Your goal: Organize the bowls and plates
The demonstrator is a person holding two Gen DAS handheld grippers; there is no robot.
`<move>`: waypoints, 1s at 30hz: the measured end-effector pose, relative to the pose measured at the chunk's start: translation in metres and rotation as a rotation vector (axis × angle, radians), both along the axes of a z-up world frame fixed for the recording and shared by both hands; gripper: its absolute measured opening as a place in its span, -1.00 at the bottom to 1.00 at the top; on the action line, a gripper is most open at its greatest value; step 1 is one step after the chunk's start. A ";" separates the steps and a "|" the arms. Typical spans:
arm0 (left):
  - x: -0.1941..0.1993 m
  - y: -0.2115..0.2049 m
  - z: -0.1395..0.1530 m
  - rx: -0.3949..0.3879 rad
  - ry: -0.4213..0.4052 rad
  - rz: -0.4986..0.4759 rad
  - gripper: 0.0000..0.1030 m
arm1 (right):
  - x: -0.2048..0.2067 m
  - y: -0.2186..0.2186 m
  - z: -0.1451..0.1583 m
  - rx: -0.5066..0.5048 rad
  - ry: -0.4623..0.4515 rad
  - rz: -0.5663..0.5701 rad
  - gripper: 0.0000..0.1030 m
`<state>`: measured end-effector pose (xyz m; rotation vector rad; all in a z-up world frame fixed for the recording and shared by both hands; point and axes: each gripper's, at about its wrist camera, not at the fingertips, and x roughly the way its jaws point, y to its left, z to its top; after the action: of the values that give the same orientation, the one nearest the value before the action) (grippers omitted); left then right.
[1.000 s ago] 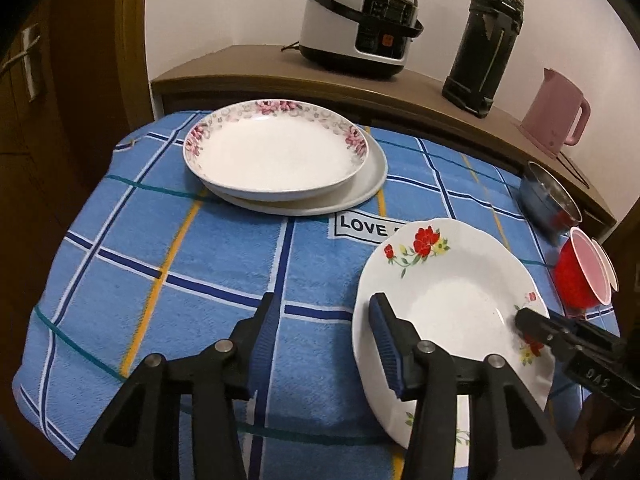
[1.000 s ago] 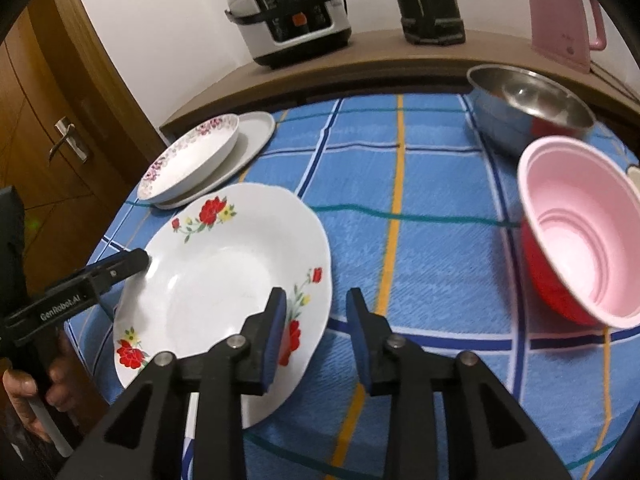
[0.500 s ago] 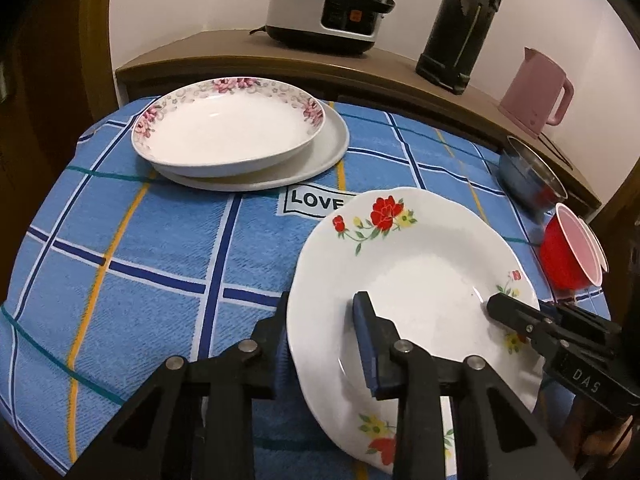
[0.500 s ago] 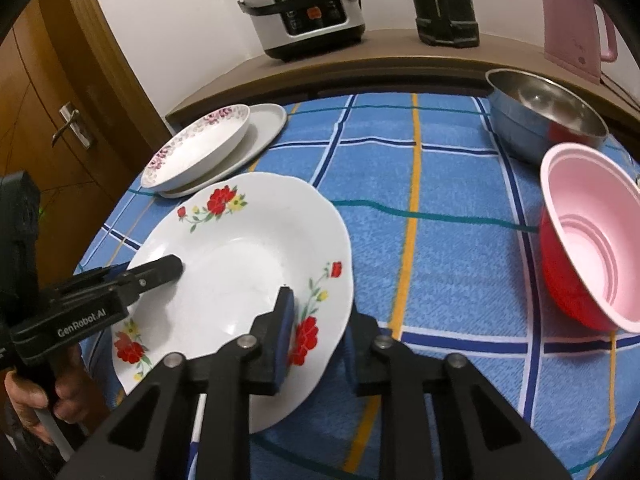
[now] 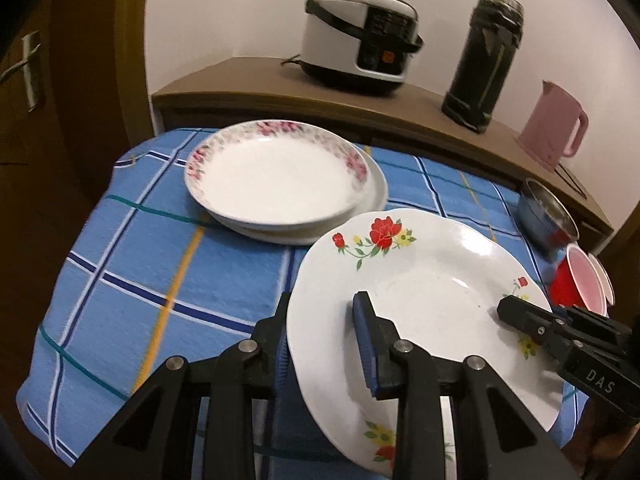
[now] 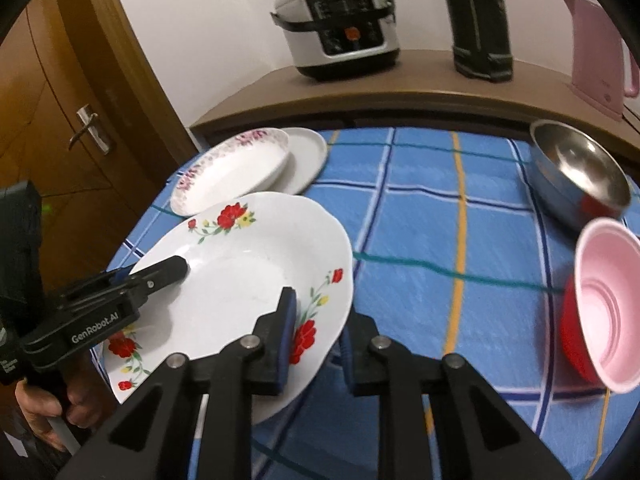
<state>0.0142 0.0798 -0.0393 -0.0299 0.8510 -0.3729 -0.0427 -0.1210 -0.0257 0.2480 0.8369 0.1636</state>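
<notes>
A white plate with red flowers (image 5: 420, 280) is held between both grippers, just over the blue checked tablecloth (image 5: 160, 264). My left gripper (image 5: 322, 308) is shut on its near left rim, one finger above and one below. My right gripper (image 6: 320, 312) is shut on the opposite rim and shows in the left wrist view as a black finger (image 5: 516, 316) on the plate. The plate's far rim reaches the stack behind: a pink-flowered deep plate (image 5: 276, 176) resting on a plain white plate (image 5: 374, 192).
A steel bowl (image 6: 580, 172) and a red bowl with a pink bowl inside (image 6: 600, 308) sit at the table's right side. On the wooden shelf behind stand a rice cooker (image 5: 360, 56), a black flask (image 5: 484, 60) and a pink kettle (image 5: 556, 132). A door is on the left.
Both grippers have closed on the red-flowered plate's rim. The plate has come off the cloth and moved toward the stacked plates, now covering the "LOVE" label.
</notes>
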 end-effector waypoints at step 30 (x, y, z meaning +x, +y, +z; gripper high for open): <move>0.139 0.045 0.004 0.038 -0.066 0.125 -0.37 | 0.156 0.043 -0.004 0.014 -0.018 0.047 -0.61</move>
<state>0.1534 0.1250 -0.0349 -0.0347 0.7868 -0.2392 0.1137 -0.0784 -0.0298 0.2396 0.8239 0.2159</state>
